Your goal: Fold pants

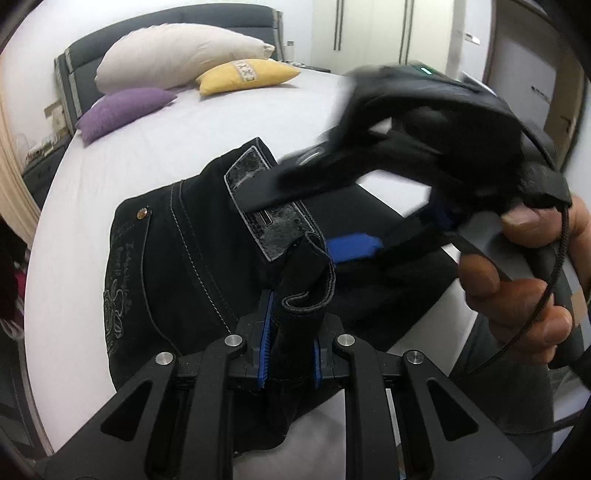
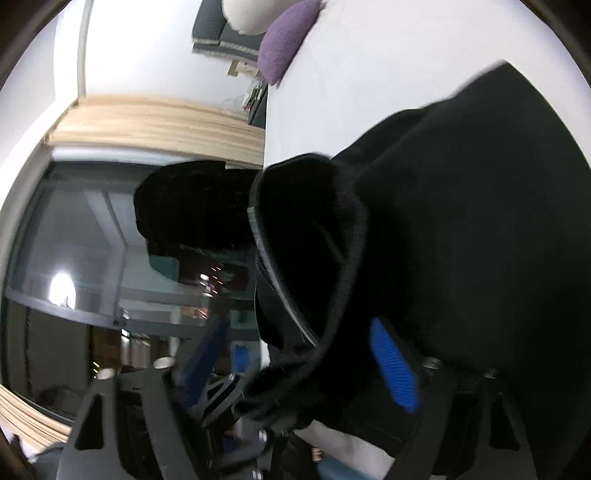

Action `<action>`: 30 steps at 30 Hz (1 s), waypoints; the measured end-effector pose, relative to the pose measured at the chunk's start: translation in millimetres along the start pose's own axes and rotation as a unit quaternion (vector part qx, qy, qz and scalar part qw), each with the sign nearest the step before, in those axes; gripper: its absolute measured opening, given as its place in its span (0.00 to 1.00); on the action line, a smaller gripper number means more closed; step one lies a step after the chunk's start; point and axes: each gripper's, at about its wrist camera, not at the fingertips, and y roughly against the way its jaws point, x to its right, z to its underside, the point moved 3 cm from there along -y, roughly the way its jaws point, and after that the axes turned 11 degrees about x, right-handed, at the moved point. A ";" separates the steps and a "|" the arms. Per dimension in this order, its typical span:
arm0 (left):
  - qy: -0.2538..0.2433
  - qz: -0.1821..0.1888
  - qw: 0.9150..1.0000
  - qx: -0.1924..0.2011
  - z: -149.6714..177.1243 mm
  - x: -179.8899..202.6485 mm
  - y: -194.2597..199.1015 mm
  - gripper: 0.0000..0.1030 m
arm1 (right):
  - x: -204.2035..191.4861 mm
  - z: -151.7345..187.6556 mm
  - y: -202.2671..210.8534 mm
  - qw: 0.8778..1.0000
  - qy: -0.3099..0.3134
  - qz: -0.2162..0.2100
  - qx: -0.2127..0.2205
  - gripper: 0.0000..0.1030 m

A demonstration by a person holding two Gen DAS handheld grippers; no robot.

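Note:
Black pants (image 1: 173, 266) with white stitching and a leather waistband patch lie on a white bed (image 1: 207, 122). My left gripper (image 1: 290, 354) is shut on a bunched fold of the waistband, held a little above the bed. My right gripper (image 1: 306, 225) reaches in from the right, blurred, its fingers spread over the waistband patch. In the right wrist view its blue pads (image 2: 395, 365) stand wide apart with black pants fabric (image 2: 461, 221) between and over them; my right gripper (image 2: 299, 365) is open there.
A cream pillow (image 1: 177, 51), a yellow cushion (image 1: 247, 75) and a purple cushion (image 1: 122, 110) sit at the headboard. Wardrobe doors (image 1: 369, 29) stand beyond the bed. A window and a wooden rail (image 2: 155, 125) lie to the left of the bed.

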 end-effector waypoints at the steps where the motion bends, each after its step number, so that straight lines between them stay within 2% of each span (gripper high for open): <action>1: -0.006 0.000 1.000 0.001 5.0 0.6 6.5 0.15 | -3.2 0.9 -5.7 1.000 0.014 0.013 -0.009 0.51; 2: -0.012 -0.003 1.000 0.001 4.9 2.8 7.6 0.15 | -4.8 0.3 -11.2 0.999 0.027 0.034 -0.015 0.38; 5: -0.011 0.000 1.000 -0.001 -0.9 -3.0 2.7 0.15 | 1.6 -4.3 -12.5 0.998 0.023 0.056 -0.013 0.18; 13: -0.037 0.029 0.999 0.006 -23.5 33.6 -12.9 0.15 | 9.5 -24.0 24.1 0.996 0.040 0.077 0.008 0.15; 18: -0.056 0.042 0.998 0.009 -41.8 64.6 -31.1 0.15 | 17.2 -48.3 48.3 0.996 0.044 0.081 0.018 0.15; 23: -0.067 0.050 0.997 -0.001 -39.5 83.8 -47.2 0.15 | 26.6 -53.8 53.2 0.995 0.042 0.093 0.019 0.15; 30: -0.073 0.054 0.996 -0.015 -40.0 86.7 -66.2 0.15 | 37.7 -46.3 46.1 0.995 0.013 0.092 0.032 0.15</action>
